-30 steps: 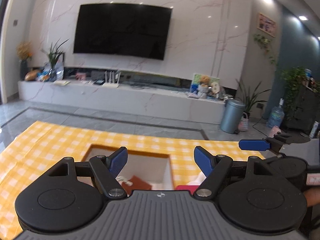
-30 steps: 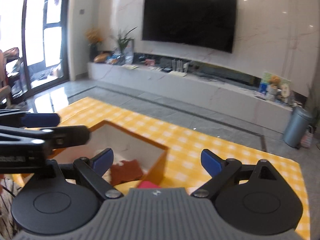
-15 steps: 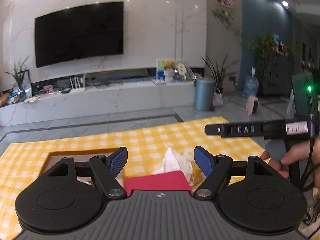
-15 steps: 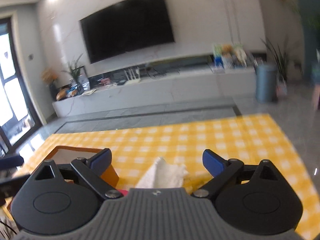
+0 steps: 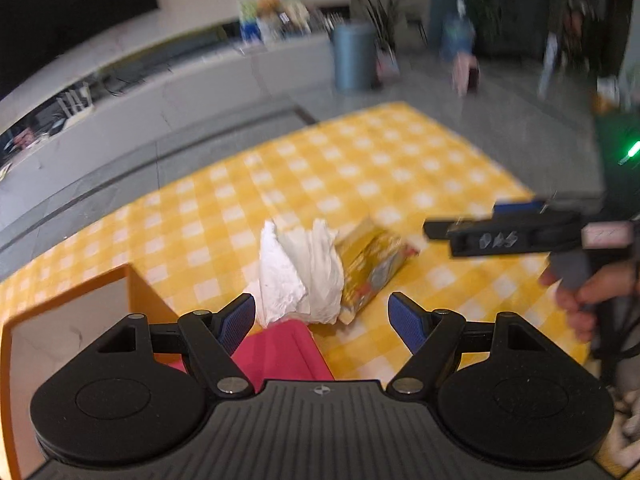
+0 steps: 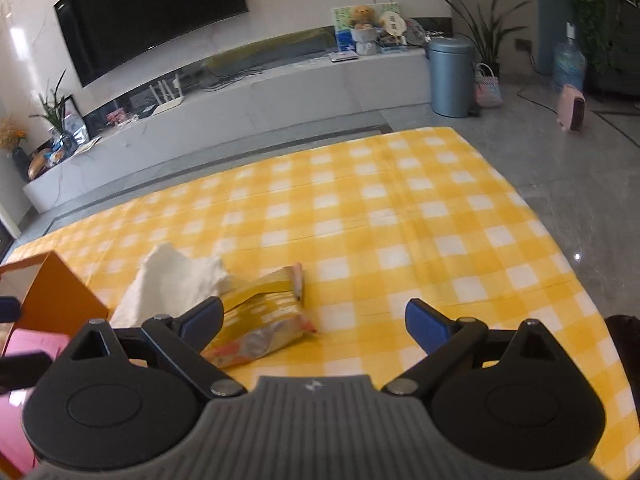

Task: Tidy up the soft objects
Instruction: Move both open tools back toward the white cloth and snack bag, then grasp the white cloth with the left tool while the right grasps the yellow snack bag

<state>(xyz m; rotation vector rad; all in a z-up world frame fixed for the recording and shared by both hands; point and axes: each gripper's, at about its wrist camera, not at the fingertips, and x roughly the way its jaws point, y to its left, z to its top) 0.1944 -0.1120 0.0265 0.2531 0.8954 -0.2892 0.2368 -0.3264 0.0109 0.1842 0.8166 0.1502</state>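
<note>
White cloth point(image 5: 298, 276) crumpled on table point(image 6: 400, 208), touching yellow snack bag point(image 5: 372, 268), beside orange box point(image 5: 132, 292). Looks light, floppy; best pinched at bunched top fold. Left gripper point(image 5: 322, 314) & right gripper point(image 6: 314, 320) jaws wide, empty

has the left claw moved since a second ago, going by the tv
Yes. The left claw has swung right and tipped down: the TV, centred before, now sits at the top left corner, and the white cloth lies ahead of it.
</note>
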